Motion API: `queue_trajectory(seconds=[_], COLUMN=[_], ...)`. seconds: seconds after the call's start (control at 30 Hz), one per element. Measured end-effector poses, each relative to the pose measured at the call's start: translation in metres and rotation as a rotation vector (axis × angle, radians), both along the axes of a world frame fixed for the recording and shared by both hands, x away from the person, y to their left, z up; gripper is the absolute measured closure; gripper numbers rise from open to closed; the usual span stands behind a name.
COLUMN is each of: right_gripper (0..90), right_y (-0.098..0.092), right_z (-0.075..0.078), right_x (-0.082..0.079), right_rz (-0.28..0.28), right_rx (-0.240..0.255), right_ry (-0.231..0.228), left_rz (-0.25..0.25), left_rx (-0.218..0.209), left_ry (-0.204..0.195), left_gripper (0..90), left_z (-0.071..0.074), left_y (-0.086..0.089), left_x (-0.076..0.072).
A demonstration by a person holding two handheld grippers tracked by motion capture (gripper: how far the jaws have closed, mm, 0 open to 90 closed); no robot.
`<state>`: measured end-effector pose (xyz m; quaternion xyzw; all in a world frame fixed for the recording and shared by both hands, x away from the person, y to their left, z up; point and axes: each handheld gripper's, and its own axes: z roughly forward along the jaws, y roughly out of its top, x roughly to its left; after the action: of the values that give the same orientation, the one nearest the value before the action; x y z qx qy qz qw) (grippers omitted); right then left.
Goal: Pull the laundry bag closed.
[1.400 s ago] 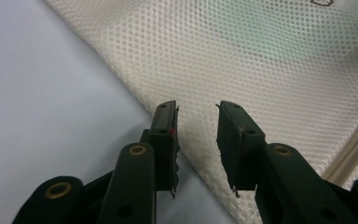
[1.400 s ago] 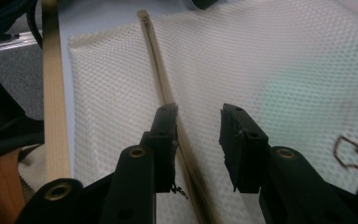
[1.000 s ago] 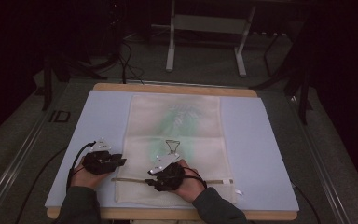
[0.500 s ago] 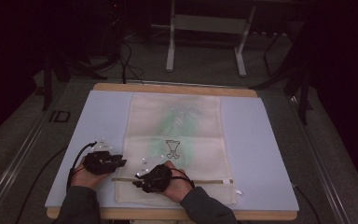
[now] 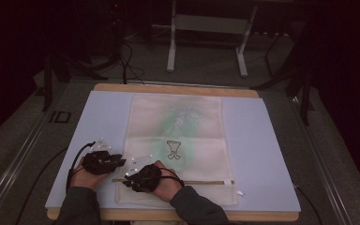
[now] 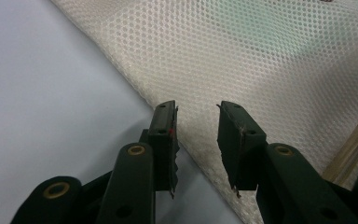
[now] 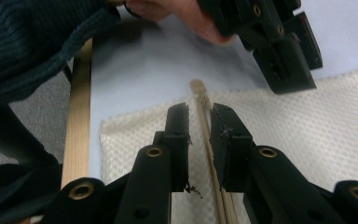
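The big blue mat has lots of free room on the right. My mesh bag lies flat in its middle. My left gripper waits half open over the bag's left edge. My right gripper has just been closing around the zipper, narrow now, to pull it.
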<state>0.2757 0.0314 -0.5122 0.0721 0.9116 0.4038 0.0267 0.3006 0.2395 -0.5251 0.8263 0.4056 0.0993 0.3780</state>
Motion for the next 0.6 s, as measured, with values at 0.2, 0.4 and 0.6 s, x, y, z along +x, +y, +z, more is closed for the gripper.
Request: queue_trajectory(seconds=[0.2, 0.4, 0.6], right_gripper=[76.3, 76.9, 77.0], right_y=[0.015, 0.026, 0.033], right_z=[-0.002, -0.007, -0.010], right_x=[0.000, 0.000, 0.002], right_rz=[0.005, 0.013, 0.006], right_rx=[-0.004, -0.012, -0.004], right_ry=[0.000, -0.008, -0.004], left_rz=[0.011, 0.021, 0.049], left_rx=[-0.003, -0.012, -0.030], left_ry=[-0.001, -0.006, -0.017], left_gripper=[66.7, 66.5, 66.1], left_z=[0.001, 0.002, 0.004], left_y=[0.002, 0.005, 0.013], left_x=[0.000, 0.000, -0.001])
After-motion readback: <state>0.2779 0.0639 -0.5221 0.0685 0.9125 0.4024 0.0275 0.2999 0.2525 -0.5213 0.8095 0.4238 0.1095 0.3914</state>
